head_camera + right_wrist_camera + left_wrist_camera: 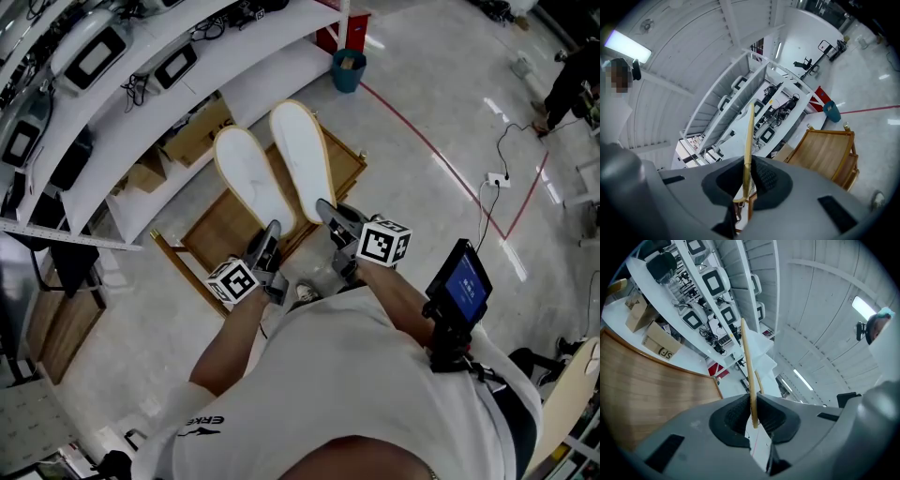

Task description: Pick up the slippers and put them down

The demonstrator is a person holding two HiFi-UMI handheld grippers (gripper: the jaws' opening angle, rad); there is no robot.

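Observation:
Two flat white slippers with tan rims are held side by side in the air over a low wooden stand (217,232). The left slipper (251,184) is clamped at its near end by my left gripper (272,236). In the left gripper view it shows edge-on as a thin tan strip (746,366) pinched between the jaws of the left gripper (753,416). My right gripper (330,216) is shut on the right slipper (302,155). The right gripper view shows that slipper's (749,133) rim standing up between the pads of the right gripper (746,180).
White shelving (141,56) with monitors and cables runs along the left, with cardboard boxes (195,133) beneath it. A teal bin (348,68) stands beyond the stand. A red floor line (431,150) and a power strip (497,180) lie to the right.

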